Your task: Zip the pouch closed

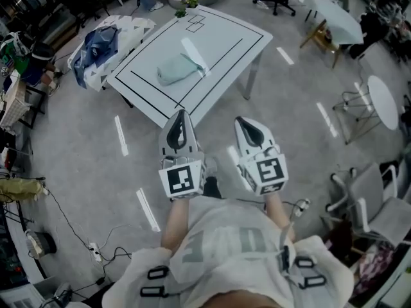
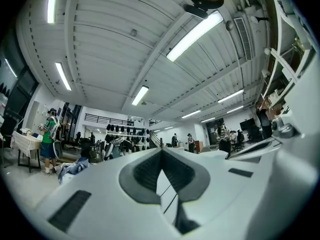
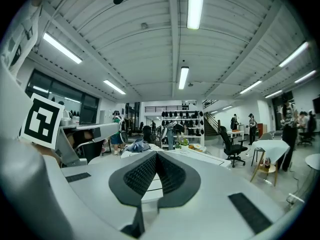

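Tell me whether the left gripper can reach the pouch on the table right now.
Probably not yet: the left gripper, shut, hangs about at the table's near corner, and the pouch lies further in. Nothing blocks the way; stepping closer should do.

Right gripper [image 3: 156, 155]: jaws pressed together, nothing caught between them.
A white table [image 3: 200, 156] marked with black lines is seen beyond the tips. A marker cube [image 3: 43, 121] is seen at left, a black office chair [image 3: 229, 143] at right, strip lights [image 3: 196, 4] overhead.
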`<state>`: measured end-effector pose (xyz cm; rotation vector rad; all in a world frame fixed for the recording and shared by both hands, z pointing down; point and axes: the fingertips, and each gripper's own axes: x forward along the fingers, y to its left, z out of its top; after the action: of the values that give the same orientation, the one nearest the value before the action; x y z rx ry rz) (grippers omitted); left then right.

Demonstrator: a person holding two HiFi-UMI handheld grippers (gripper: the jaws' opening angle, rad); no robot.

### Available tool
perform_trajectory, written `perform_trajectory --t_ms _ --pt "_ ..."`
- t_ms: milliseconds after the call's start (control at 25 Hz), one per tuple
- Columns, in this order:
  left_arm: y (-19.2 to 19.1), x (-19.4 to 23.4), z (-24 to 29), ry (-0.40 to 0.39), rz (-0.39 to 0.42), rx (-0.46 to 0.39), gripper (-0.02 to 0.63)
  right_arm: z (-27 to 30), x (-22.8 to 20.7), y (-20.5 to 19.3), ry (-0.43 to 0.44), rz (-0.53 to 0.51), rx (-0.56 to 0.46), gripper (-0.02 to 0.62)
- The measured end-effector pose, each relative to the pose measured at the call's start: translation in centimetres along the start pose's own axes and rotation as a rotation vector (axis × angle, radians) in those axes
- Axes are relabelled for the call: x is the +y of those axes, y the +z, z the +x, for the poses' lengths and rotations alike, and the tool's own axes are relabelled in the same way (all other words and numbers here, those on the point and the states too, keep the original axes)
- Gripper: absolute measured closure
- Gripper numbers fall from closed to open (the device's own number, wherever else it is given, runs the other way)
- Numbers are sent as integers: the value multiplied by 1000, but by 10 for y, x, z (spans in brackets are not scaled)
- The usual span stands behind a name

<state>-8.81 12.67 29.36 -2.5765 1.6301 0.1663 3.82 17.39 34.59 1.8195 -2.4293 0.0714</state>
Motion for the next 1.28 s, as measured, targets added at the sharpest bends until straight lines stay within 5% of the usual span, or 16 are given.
perform_trajectory --t_ms 600,1280 --pt "-50 106 189 14 -39 44 598 213 -45 14 -10 37 46 589" --pt "-92 138 226 159 -50 105 598 286 -57 -1 124 31 50 589"
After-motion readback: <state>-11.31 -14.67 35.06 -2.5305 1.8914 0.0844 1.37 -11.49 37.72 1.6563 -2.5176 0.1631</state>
